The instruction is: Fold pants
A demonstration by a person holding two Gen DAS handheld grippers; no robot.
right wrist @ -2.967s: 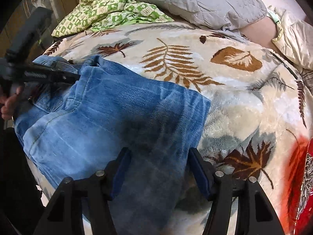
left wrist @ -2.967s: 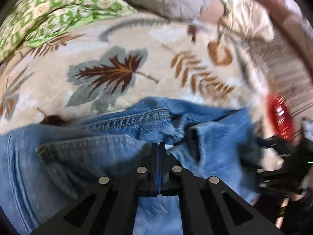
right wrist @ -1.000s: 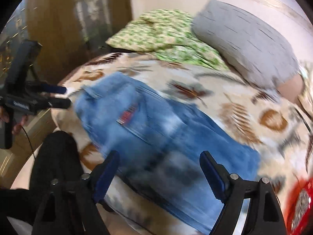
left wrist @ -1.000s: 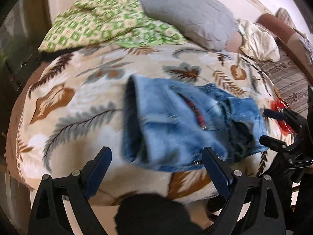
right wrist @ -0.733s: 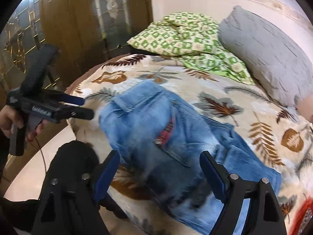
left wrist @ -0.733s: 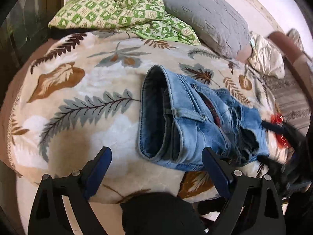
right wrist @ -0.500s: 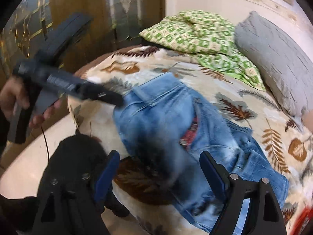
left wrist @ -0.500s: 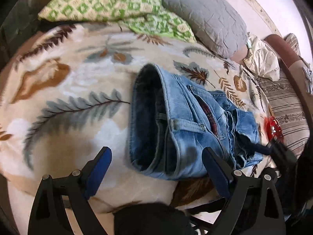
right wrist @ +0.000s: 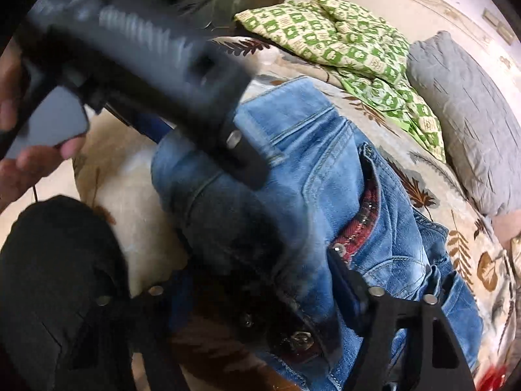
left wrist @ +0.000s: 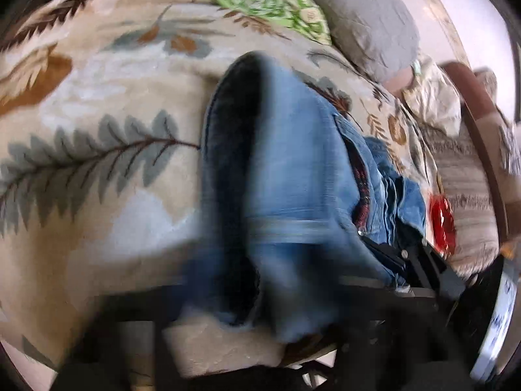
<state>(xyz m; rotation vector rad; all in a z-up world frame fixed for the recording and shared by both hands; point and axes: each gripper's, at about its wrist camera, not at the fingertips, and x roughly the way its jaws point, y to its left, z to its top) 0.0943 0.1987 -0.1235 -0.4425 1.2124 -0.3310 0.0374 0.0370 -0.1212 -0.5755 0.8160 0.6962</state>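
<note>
Blue jeans (right wrist: 342,176) lie folded on the leaf-print bedspread (left wrist: 97,169), with the open waistband (left wrist: 228,169) at the near end. My left gripper (left wrist: 260,309) is a dark blur at that waistband, its jaws closing with denim between them. In the right wrist view the left gripper (right wrist: 202,150) crosses from the upper left, one finger (right wrist: 247,163) lying on the waistband. My right gripper (right wrist: 260,270) straddles the buttoned waist corner, its jaws closing with a gap still around the denim. The right gripper (left wrist: 390,254) also shows at the jeans' right edge.
A green patterned blanket (right wrist: 342,36) and a grey pillow (right wrist: 465,114) lie at the head of the bed. A red object (left wrist: 441,224) sits beyond the jeans. A person's hand (right wrist: 22,166) and dark-clothed leg (right wrist: 58,277) are at the bed's near edge.
Both grippers have dropped down and in onto the waist end of the jeans. Their jaws stand narrower than before. The left gripper now crosses the right wrist view.
</note>
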